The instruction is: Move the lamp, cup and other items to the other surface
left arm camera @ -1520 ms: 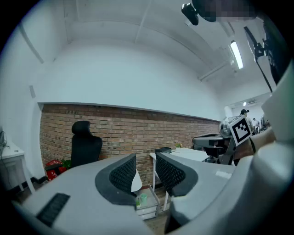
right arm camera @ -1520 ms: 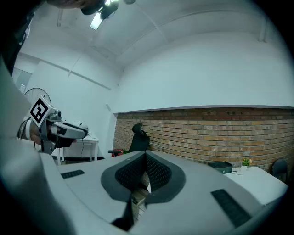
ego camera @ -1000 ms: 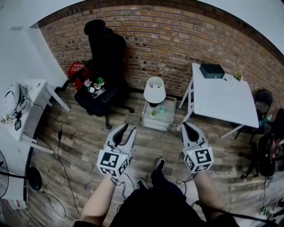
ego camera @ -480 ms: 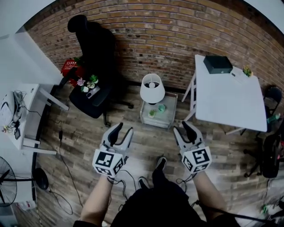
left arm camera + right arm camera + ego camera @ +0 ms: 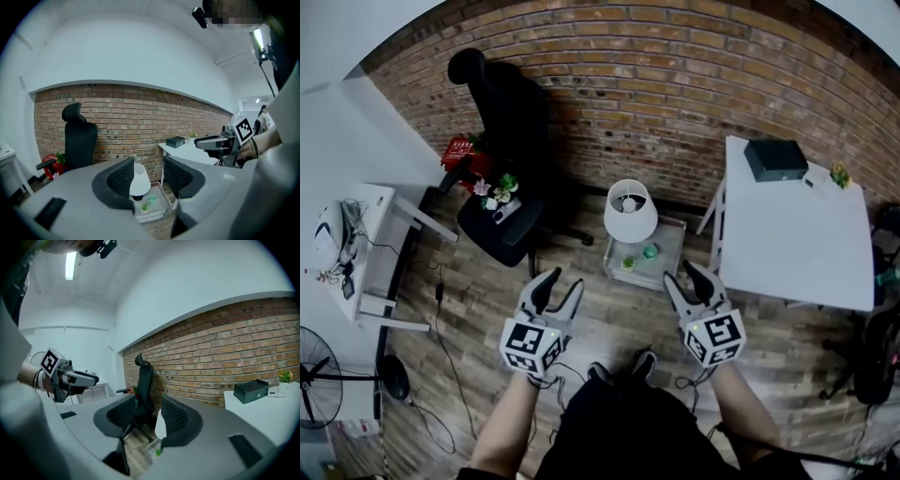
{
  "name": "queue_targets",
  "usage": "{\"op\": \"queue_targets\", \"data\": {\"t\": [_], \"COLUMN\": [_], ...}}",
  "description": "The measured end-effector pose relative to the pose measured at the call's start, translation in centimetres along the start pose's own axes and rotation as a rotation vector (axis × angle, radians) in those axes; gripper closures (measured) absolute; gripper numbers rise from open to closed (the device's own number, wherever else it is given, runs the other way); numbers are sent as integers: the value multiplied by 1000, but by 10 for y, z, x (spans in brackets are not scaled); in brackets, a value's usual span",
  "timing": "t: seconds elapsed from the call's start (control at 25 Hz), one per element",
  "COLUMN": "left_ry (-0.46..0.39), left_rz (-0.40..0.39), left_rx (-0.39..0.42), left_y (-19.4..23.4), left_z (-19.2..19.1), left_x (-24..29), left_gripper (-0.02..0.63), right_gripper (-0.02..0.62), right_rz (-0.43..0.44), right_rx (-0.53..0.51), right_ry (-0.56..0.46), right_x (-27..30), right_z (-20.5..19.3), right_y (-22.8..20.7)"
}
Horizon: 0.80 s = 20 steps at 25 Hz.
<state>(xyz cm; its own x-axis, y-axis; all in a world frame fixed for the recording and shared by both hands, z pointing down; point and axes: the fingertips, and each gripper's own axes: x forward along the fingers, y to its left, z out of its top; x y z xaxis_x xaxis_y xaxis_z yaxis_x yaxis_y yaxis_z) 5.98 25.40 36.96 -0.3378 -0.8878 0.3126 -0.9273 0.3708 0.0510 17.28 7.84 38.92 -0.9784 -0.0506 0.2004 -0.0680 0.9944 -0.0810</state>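
Lamp (image 5: 630, 208), white-shaded with a dark base, stands on the small low tabletop (image 5: 668, 270) straight ahead of you at 12 o'clock, close to the brick wall (image 5: 675, 84). A small green cup (image 5: 650, 251) sits by its base toward 4 o'clock. A tiny potted plant (image 5: 629, 263) stands just nearer you. The large white tabletop (image 5: 797, 234), likely the other surface, lies at 2 o'clock and carries a black box (image 5: 776, 159) at its far edge. A black office chair (image 5: 502, 122) stands at 10 o'clock.

Both grippers are held out in front of you over the wooden floor (image 5: 469, 309), well apart from the lamp. The left gripper (image 5: 564, 279) has its jaws spread. They have just been opening, and nothing sits between them; the lamp only shows far off through the gap. The right gripper (image 5: 682, 273) is the same: jaws spread, just been opening, pinching nothing.

The lamp looks light but top-heavy. Its shade seems thin and would probably dent or slip if you pinch it. The better hold is likely the dark base or the short stem under the shade, with the lamp kept upright. No view shows whether a cord trails from it. The cup looks light, rigid and perhaps slick, so pinch one wall over the rim. The plant looks easy to tip, so grip the pot, not the leaves.
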Motion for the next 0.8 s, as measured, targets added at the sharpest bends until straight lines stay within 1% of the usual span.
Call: {"op": "queue_targets", "data": {"t": [0.16,0.32,0.44,0.64,0.8], "left_ry": [9,24,27,38,57], "left_rz": [2,-21,-61,-141,-219], "left_rx": [4,-14,-47,-91,-85], "left_y": [15,35,53,95,134], "left_z": [2,-5,-11,-15,-9], "left_x": [14,35,61,119,165], "left_gripper": [414,414,414,414,414], "right_gripper": [417,419,433,433,433], "right_rz": [-4,-8,-22,-103,-167], "right_rx": [5,8,29,75,80], "right_ry": [8,30,48,75,101], "right_x": [16,37,54,98,140], "right_z": [2,-1,-4,-4,9], "right_y": [-11,-17,-29,-60,-74]}}
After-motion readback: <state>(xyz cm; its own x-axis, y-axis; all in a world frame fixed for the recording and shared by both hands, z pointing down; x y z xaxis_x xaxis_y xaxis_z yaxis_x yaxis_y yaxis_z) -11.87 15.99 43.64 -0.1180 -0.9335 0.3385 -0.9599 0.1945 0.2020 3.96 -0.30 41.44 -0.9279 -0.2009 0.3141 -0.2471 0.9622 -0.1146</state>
